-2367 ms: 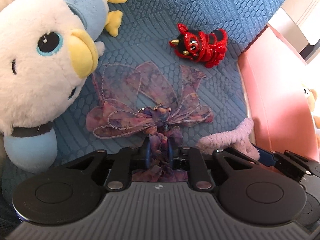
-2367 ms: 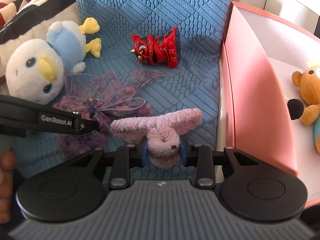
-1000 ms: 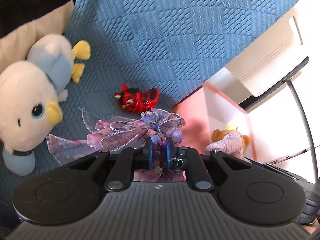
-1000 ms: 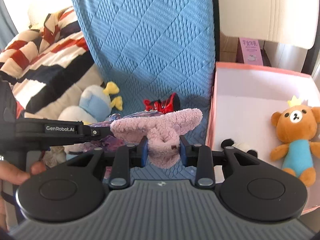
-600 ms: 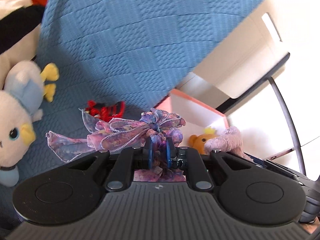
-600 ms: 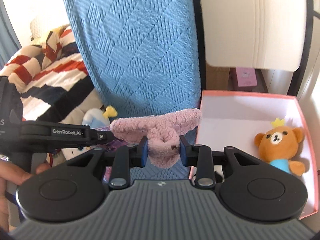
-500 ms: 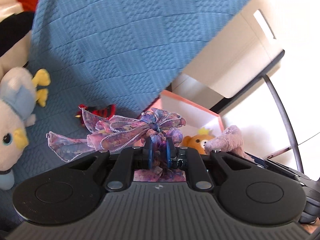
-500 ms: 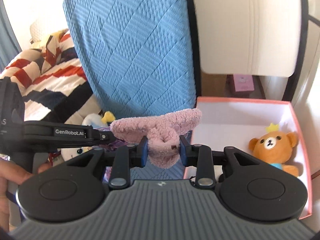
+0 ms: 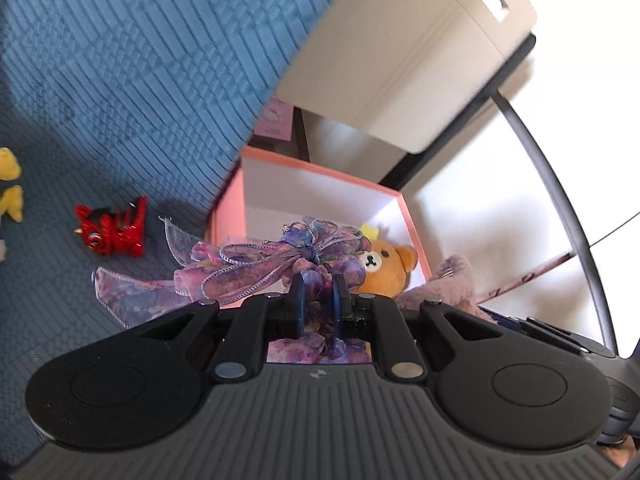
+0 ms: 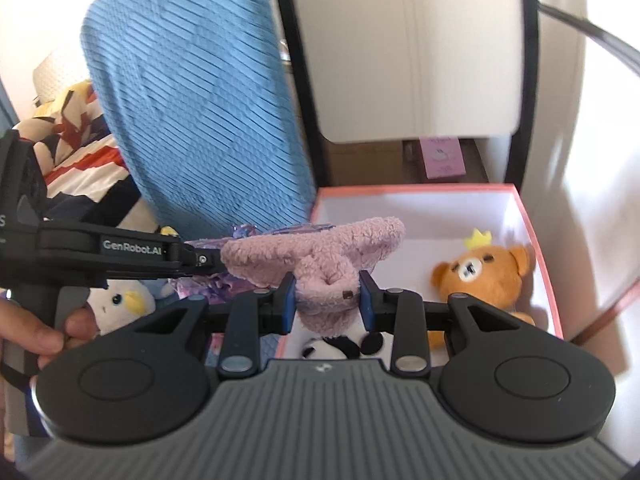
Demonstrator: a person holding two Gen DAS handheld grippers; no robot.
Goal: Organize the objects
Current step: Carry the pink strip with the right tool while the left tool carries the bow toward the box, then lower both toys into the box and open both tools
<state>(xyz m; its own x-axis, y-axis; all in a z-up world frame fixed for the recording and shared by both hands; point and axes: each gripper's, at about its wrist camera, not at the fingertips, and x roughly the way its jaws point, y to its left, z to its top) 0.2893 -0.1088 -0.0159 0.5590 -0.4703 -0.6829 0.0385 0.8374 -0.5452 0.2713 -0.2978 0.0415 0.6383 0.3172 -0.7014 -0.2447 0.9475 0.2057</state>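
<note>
My left gripper (image 9: 318, 294) is shut on a purple ribbon bow (image 9: 256, 268) and holds it in the air near the left wall of a pink box (image 9: 320, 168). My right gripper (image 10: 327, 294) is shut on a fuzzy pink bow (image 10: 320, 252) and holds it above the box's near left corner (image 10: 404, 191). The fuzzy pink bow also shows in the left wrist view (image 9: 452, 280). An orange teddy bear (image 10: 484, 268) lies inside the box. It also shows in the left wrist view (image 9: 386, 266).
A red lion toy (image 9: 110, 230) lies on the blue quilted cushion (image 9: 120, 80). A white and blue penguin plush (image 10: 120, 300) sits at the left. A black and white panda toy (image 10: 340, 346) lies in the box. A white cabinet (image 10: 400, 48) stands behind the box.
Both grippers have risen from the cushion and moved right toward the pink box, each carrying its bow. The box and bear now sit nearer the centre of both views.
</note>
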